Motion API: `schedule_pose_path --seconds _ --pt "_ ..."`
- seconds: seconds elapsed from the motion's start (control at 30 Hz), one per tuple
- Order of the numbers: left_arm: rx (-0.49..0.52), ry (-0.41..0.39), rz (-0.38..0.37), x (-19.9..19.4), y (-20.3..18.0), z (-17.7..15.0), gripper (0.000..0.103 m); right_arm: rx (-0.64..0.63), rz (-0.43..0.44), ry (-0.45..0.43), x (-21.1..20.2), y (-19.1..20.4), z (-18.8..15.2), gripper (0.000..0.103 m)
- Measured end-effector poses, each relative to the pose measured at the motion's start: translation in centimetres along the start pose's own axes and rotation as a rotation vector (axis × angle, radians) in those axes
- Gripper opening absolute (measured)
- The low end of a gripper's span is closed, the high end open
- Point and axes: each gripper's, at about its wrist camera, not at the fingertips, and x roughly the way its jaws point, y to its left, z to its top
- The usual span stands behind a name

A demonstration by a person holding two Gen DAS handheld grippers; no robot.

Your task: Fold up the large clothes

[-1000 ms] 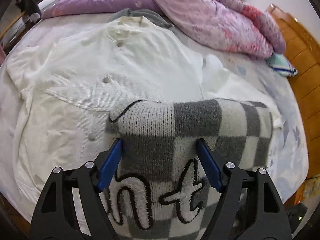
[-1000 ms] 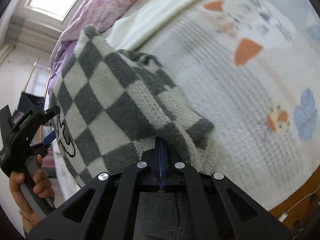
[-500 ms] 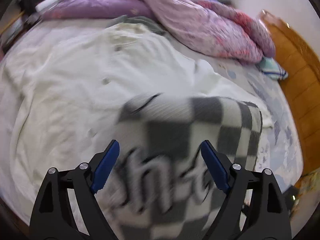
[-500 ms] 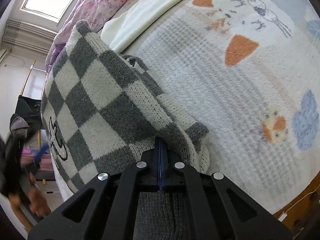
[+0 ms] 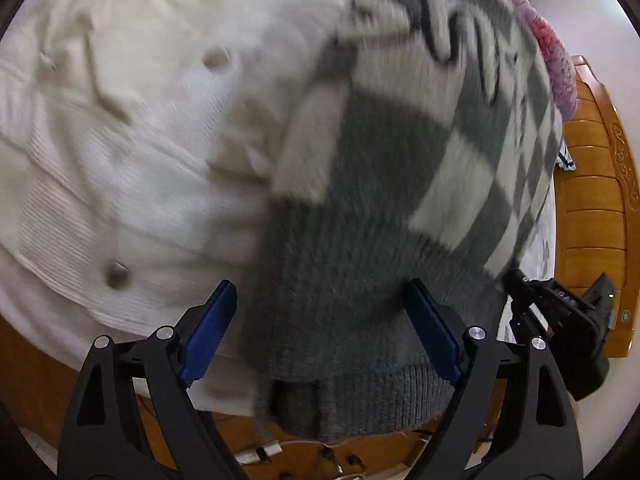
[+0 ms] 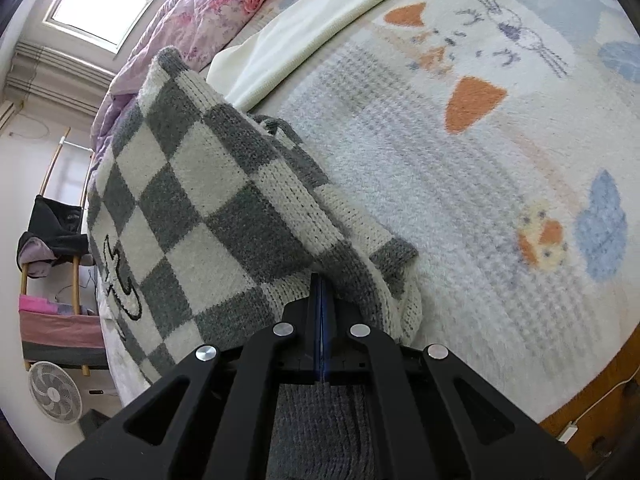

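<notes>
Checked sweater [image 6: 224,200] lies bunched in several layers on the near edge of the bed, partly over the white jacket [image 5: 132,128] spread to its left and partly on the cartoon-print blanket [image 6: 460,168] to its right. Fold looks partway done: the body is doubled over itself, with the lettered front showing at the far side in the left wrist view, but the stack is lumpy and its edges do not line up. Right gripper [image 6: 321,280] is clamped tight on the near corner of the sweater, blue pads pressed together with knit caught between them and grey ribbed hem trailing under the gripper body. Left gripper [image 5: 320,320] stands wide, jaws apart, the grey hem end of the sweater lying between the pads; that view is blurred, so whether either pad brushes the wool is unclear, but nothing looks pinched. Judgement: the left side needs a fresh hold on the hem before the next fold can be made. White jacket is laid open and flat, buttons showing, not yet folded. Pink quilt [image 6: 208,20] heaped at the far side, wooden bed frame [image 5: 592,200] at right.
</notes>
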Motion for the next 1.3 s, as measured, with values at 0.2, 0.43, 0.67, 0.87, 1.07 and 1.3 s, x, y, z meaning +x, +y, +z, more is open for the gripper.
schedule_pose_path --seconds 0.2,0.43,0.67,0.87,1.07,1.3 --pt "0.001 0.030 -0.027 1.0 -0.5 0.1 0.069 0.036 0.036 -0.084 -2.9 -0.1 -3.1 0.010" --pt "0.120 0.047 -0.033 -1.7 -3.5 1.1 0.028 0.319 0.125 -0.192 -6.6 -1.7 -9.7 0.068" --pt "0.181 0.032 -0.135 -6.3 -7.2 2.5 0.028 0.749 0.383 -0.100 -4.8 -3.4 -15.4 0.075" --pt "0.217 0.045 -0.177 -7.3 -9.4 3.8 0.028 0.978 0.557 -0.065 -3.1 -2.1 -18.2 0.078" --pt "0.189 0.076 -0.201 -7.8 -7.5 4.4 0.028 1.024 0.732 -0.103 -1.8 -2.5 -18.3 0.088" --pt "0.191 0.082 -0.213 -8.3 -7.5 4.3 0.028 1.067 0.730 -0.087 -2.3 -1.7 -20.1 0.091"
